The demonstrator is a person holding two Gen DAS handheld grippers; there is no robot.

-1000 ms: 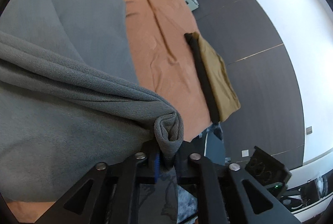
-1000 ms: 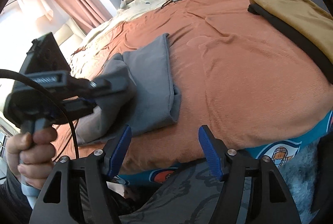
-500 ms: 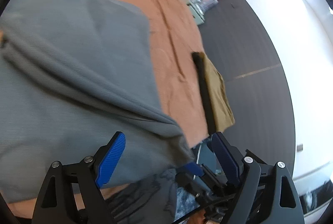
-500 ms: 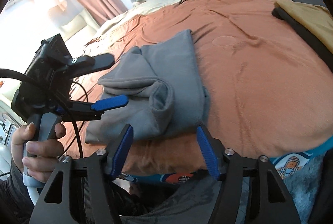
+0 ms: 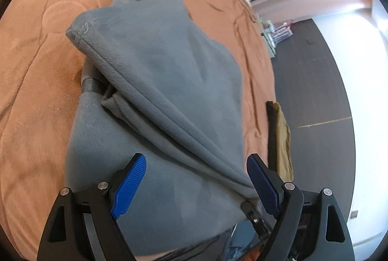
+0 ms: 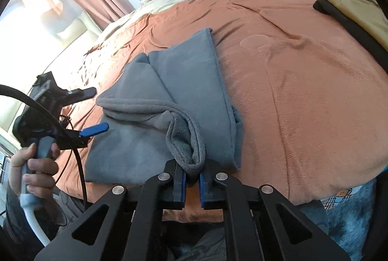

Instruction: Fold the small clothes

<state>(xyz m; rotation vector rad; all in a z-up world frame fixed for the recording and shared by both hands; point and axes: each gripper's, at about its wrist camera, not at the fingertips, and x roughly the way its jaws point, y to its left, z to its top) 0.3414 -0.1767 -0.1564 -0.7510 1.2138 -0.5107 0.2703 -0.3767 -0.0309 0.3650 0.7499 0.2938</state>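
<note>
1. My left gripper (image 5: 196,178) hangs over the near left part of the soft grey fleece garment (image 5: 155,81). Its blue fingers (image 5: 129,184) are spread wide and hold nothing; the fleece lies under them, not pinched.
2. The garment lies partly folded near the front edge of the bed, on the orange quilted bedspread (image 6: 303,91).
3. My right gripper (image 6: 192,179) has just been closing, and its fingers now pinch the bunched near corner of the fleece.
4. Step in hand, as I judge it: a hand-over of the fold corner.
5. Next I should probably take a second edge with the left, then carry both across evenly.
6. A folded tan and black garment (image 6: 351,8) lies at the far right edge.
</note>
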